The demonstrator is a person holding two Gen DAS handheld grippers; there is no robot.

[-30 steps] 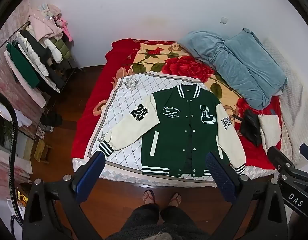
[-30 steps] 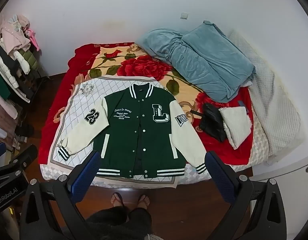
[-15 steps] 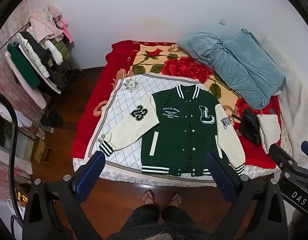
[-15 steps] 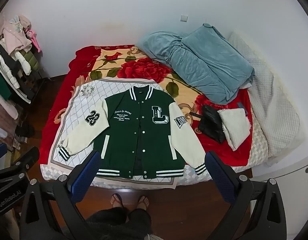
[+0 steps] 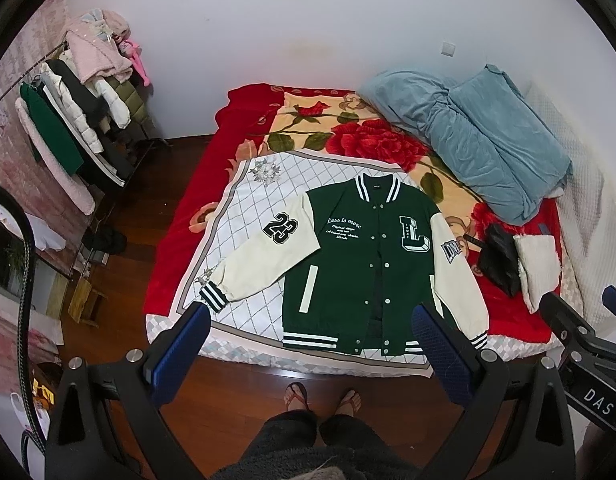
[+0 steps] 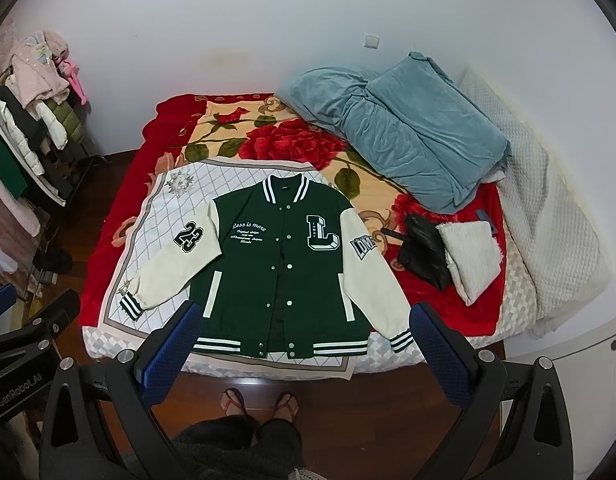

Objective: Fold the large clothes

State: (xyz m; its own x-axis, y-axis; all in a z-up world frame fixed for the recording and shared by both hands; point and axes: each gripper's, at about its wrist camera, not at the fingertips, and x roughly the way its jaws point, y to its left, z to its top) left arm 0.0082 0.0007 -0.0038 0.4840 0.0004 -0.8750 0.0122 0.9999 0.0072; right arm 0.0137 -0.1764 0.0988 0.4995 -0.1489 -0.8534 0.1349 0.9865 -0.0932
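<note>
A green varsity jacket (image 5: 359, 264) with cream sleeves lies flat and face up, sleeves spread, on a white quilted cloth (image 5: 248, 208) at the near edge of the bed; it also shows in the right wrist view (image 6: 276, 264). My left gripper (image 5: 311, 334) is open and empty, held high above the bed's near edge. My right gripper (image 6: 304, 332) is open and empty, also high above the jacket's hem. Neither touches the jacket.
A red rose blanket (image 5: 347, 136) covers the bed. A blue duvet (image 5: 479, 136), a black bag (image 5: 497, 258) and a white folded cloth (image 5: 537, 264) lie at the right. A clothes rack (image 5: 76, 128) stands at the left. My feet (image 5: 321, 398) are on the wooden floor.
Both grippers have shifted slightly, so the bed and jacket sit a little lower in both views. The jacket has not moved and both grippers stay open.
</note>
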